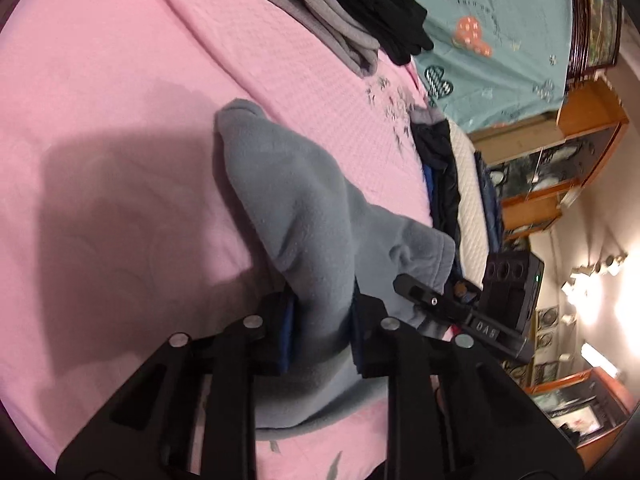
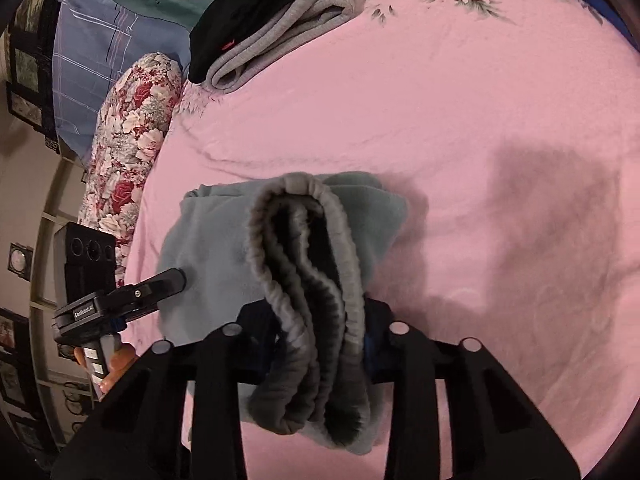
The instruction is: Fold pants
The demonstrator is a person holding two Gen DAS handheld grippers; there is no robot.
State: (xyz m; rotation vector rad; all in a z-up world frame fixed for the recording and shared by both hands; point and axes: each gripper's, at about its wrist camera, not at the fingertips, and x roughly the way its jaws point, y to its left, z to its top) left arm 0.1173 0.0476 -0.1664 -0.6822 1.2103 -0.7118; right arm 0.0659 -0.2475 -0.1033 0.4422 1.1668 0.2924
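Both tools are clamped on the grey fleece pants (image 2: 208, 248): left tool (image 1: 322, 332) pinches a bunched fold, right tool (image 2: 316, 344) grips the elastic waistband, probably so the layers stay aligned above the pink bed (image 2: 460, 120).

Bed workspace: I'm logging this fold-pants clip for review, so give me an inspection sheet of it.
Surface: pink bedspread, floral print at its edge, lightly wrinkled.
Job's things: grey-blue fleece pants, bunched, waistband hanging doubled.
Clutter: folded grey and black clothes; dark garments at the bed edge.
Grippers: left tongs shut on pants; right tongs shut on the waistband.
Cables: nothing seen.
Surroundings: floral pillow, teal pillow, wooden cabinets, lit lamps.
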